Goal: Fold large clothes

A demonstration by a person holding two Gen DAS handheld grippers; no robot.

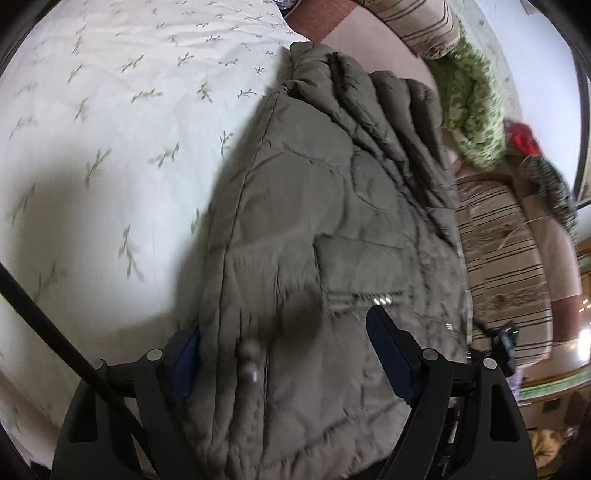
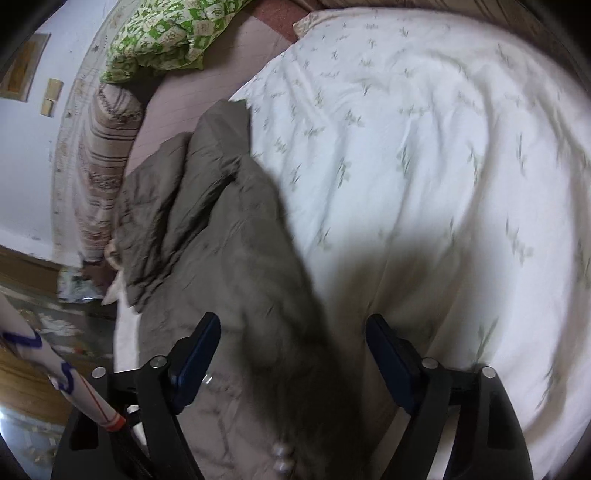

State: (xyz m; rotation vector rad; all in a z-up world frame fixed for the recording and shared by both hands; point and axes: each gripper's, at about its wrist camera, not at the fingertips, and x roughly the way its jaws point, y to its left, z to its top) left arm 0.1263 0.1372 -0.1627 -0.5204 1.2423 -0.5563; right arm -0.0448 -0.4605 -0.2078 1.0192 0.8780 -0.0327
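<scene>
An olive-grey quilted jacket (image 1: 314, 229) lies on a white quilt with green sprigs (image 1: 110, 129). In the left wrist view my left gripper (image 1: 284, 332) is open, its fingers spread wide just above the jacket's lower part, near a pocket with a zip (image 1: 369, 297). In the right wrist view the same jacket (image 2: 221, 236) lies to the left on the quilt (image 2: 424, 147), with a sleeve folded over at its far left. My right gripper (image 2: 291, 332) is open over the jacket's near edge, holding nothing. Metal snaps (image 2: 280, 458) show at the bottom.
A green patterned pillow (image 2: 166, 33) and a striped bolster (image 2: 107, 147) lie beyond the jacket. In the left wrist view the striped bed edge (image 1: 506, 258), a red cloth (image 1: 524, 138) and a black cable (image 1: 55, 332) show. The floor (image 2: 33, 332) is at the left.
</scene>
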